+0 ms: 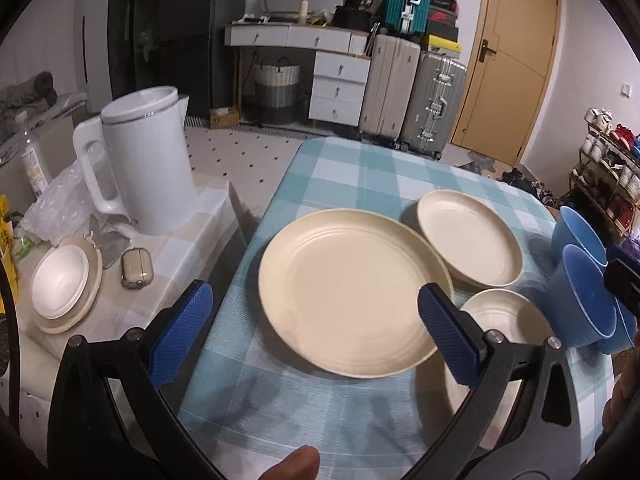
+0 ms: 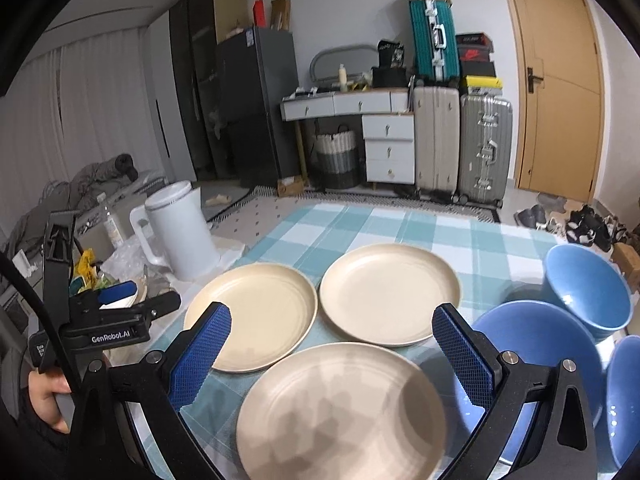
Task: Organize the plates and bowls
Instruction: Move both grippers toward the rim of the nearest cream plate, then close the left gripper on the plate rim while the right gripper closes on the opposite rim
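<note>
The tabletop (image 2: 400, 224) carries a blue-and-white checked cloth. Three cream plates lie flat on it in a cluster: the left plate (image 2: 252, 316), the far plate (image 2: 390, 292) just beside it, and the near plate (image 2: 340, 412) in front of both, close to their rims; whether the rims touch cannot be told. Three blue bowls stand at the right side of the cloth: the far bowl (image 2: 588, 292), the middle bowl (image 2: 532, 344) just beside the near plate, and the near bowl (image 2: 624, 404) at the frame edge. The right gripper (image 2: 332, 352) hovers above the near plate with its jaws apart and nothing between them. The left gripper (image 1: 316, 324) hovers over the left plate, jaws likewise apart and empty. On a lower side surface to the left stand a white kettle (image 1: 148, 160) and a white bowl on a cream plate (image 1: 60, 284).
</note>
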`<state>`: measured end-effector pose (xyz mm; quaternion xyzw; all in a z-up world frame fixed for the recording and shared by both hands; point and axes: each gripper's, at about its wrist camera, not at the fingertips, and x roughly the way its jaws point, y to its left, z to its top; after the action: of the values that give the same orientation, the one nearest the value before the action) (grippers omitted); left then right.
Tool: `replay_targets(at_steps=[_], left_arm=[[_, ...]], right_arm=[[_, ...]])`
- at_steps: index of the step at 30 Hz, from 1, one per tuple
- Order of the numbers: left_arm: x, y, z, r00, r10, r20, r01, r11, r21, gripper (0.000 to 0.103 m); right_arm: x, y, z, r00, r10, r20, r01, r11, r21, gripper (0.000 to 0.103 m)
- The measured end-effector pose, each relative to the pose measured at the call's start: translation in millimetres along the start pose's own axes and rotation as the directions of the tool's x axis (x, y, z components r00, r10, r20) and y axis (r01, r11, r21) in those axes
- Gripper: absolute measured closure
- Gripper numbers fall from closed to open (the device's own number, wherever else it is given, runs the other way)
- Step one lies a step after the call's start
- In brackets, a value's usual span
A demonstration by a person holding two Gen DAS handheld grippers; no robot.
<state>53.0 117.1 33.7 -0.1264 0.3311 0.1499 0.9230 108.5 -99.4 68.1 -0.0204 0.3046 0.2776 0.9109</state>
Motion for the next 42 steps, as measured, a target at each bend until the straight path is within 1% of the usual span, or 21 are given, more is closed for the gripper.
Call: replay_targets(at_steps=[1,3,5,9,12,14,18,19,21,22,25,28,29,30,32,36,38,39,40,41,42], left_arm=[[4,2,1,1.000,0.007,-0.006,-0.007,1.000,0.000,0.000],[13,10,0,0.999,0.045,-0.014,-0.045,0.999,0.007,0.000],[20,17,-1,0.998,0.057,-0.026,-0.057,0.998,-0.004,0.000],[35,36,-2,0.997,0.050,-0.053,-0.053,0.998,-0.040,0.000],[45,45,-5,0.997,0.042,-0.069,-0.045,0.998,-0.048,0.000],[51,48,-7,0.996,0.050,-0.079,-0.054,0.998,-0.045,0.000],[61,52,-10,0.995,0.028,-0.098,-0.034,0.998,-0.061,0.001],[63,51,-10,0.994,0.032,-0.103,-0.038,0.997,-0.060,0.002],[71,52,-12,0.992,0.042,-0.119,-0.048,0.997,-0.052,0.008],[73,51,-13,0.990,0.045,-0.130,-0.052,0.997,-0.050,0.010],[82,53,-18,0.987,0.041,-0.153,-0.050,0.997,-0.059,0.013],[90,54,-22,0.985,0.027,-0.170,-0.037,0.998,-0.055,0.020],[90,54,-23,0.985,0.027,-0.172,-0.037,0.998,-0.055,0.021],[91,55,-23,0.984,0.025,-0.174,-0.036,0.998,-0.060,0.022],[93,56,-24,0.984,0.017,-0.177,-0.030,0.997,-0.069,0.023],[95,59,-25,0.983,0.015,-0.183,-0.030,0.996,-0.079,0.029],[96,58,-25,0.982,0.003,-0.187,-0.019,0.996,-0.084,0.032],[97,57,-26,0.982,0.003,-0.190,-0.018,0.997,-0.079,0.034],[99,55,-26,0.982,0.009,-0.191,-0.023,0.997,-0.072,0.034],[99,54,-27,0.981,0.010,-0.192,-0.023,0.997,-0.067,0.038],[100,53,-27,0.981,0.007,-0.196,-0.021,0.998,-0.065,0.044]], right_arm=[[7,2,0,1.000,0.007,-0.017,-0.007,1.000,0.000,0.000],[22,8,1,0.999,0.009,-0.047,-0.010,1.000,-0.003,0.000],[35,11,2,0.998,0.020,-0.064,-0.021,1.000,-0.005,0.000],[60,18,4,0.995,0.037,-0.097,-0.038,0.999,-0.002,0.000],[80,24,4,0.990,0.050,-0.131,-0.050,0.999,0.006,0.001],[92,27,4,0.987,0.054,-0.149,-0.054,0.999,0.002,0.006],[118,33,1,0.978,0.067,-0.198,-0.067,0.998,0.007,0.010],[123,34,0,0.976,0.071,-0.204,-0.071,0.997,0.006,0.012],[135,35,-3,0.971,0.076,-0.226,-0.077,0.997,0.006,0.017],[138,36,-4,0.969,0.080,-0.235,-0.080,0.997,0.009,0.022],[151,35,-9,0.962,0.088,-0.257,-0.086,0.996,0.022,0.023],[159,33,-12,0.958,0.092,-0.273,-0.086,0.996,0.034,0.024],[164,31,-14,0.956,0.089,-0.281,-0.080,0.996,0.041,0.024],[168,30,-15,0.954,0.084,-0.289,-0.074,0.996,0.046,0.025],[174,28,-17,0.949,0.083,-0.304,-0.069,0.996,0.058,0.031],[183,29,-22,0.944,0.081,-0.320,-0.067,0.996,0.054,0.036],[186,30,-24,0.941,0.074,-0.330,-0.060,0.997,0.051,0.042],[189,30,-25,0.940,0.067,-0.334,-0.054,0.997,0.049,0.044],[190,30,-25,0.940,0.063,-0.336,-0.050,0.998,0.046,0.049],[191,30,-25,0.939,0.060,-0.338,-0.047,0.998,0.045,0.054],[192,30,-26,0.938,0.056,-0.342,-0.043,0.998,0.044,0.056]])
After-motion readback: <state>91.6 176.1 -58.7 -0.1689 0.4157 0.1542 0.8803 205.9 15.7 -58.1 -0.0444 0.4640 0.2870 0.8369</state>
